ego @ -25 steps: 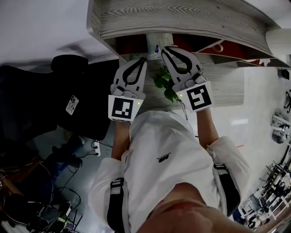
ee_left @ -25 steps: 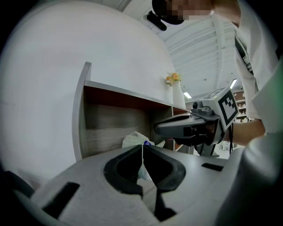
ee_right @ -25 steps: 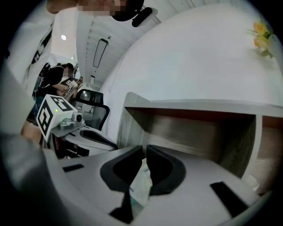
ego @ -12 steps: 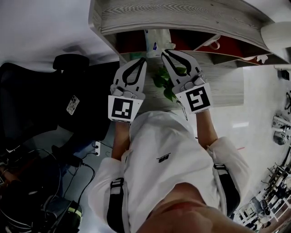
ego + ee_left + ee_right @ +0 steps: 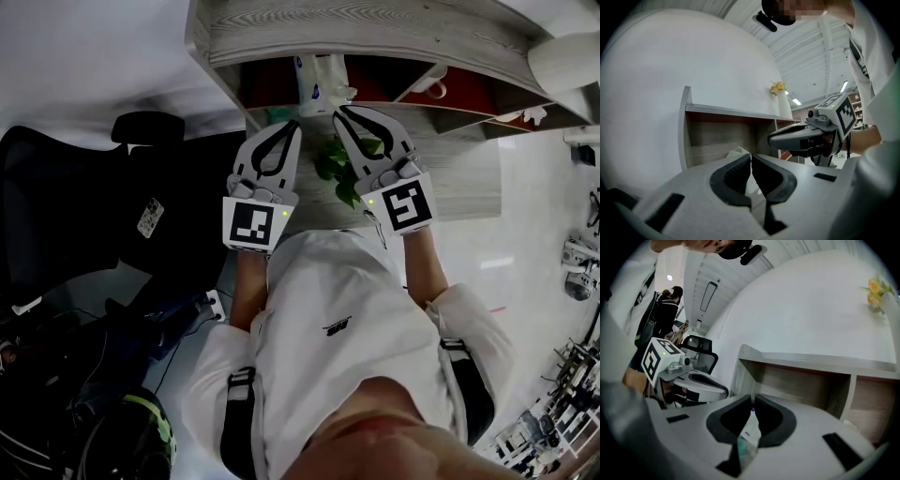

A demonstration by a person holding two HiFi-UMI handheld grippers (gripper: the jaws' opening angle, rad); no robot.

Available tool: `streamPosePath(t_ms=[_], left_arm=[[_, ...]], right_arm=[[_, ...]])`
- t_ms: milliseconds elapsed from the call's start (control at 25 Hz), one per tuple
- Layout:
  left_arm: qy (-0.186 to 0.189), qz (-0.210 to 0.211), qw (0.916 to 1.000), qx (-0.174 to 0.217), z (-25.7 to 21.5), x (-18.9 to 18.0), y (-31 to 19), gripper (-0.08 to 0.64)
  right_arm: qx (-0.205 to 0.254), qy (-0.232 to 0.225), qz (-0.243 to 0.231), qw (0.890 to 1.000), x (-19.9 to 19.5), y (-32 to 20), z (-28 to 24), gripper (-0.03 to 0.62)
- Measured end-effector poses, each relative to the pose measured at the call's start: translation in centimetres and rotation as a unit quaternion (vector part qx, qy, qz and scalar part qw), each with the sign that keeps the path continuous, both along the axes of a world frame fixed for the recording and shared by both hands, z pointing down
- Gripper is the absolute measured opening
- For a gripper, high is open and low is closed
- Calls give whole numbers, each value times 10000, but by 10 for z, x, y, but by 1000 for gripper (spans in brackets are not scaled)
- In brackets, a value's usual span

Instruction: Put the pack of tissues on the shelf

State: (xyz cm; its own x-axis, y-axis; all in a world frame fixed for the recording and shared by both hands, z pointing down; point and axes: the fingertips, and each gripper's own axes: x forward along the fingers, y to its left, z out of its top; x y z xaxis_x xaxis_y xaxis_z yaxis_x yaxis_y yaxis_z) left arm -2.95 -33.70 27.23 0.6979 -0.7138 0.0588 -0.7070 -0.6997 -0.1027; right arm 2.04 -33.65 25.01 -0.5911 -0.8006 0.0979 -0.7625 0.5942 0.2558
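Note:
The pack of tissues, white plastic with blue print, hangs at the mouth of the wooden shelf, in its left compartment. My right gripper is shut on the pack's near end. In the right gripper view a thin flap of the pack runs between the closed jaws of the right gripper, facing the shelf. My left gripper sits just left of it, shut with nothing held. In the left gripper view the pack shows behind the left gripper, with the right gripper to the right.
A green plant lies on the lower board between the grippers. Red items fill the compartments to the right. A black office chair stands at the left. A white vase with yellow flowers tops the shelf.
The right gripper has edged slightly left with the pack, and more of the pack now shows in the shelf opening. The left gripper has stayed put.

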Motion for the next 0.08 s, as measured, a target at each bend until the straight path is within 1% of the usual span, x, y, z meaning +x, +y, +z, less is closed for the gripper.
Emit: streamPosePath(t_ms=[80], left_arm=[[7, 4, 10000, 1, -1, 1, 3, 33]], right_arm=[[-17, -8, 8, 10000, 1, 3, 0, 32]])
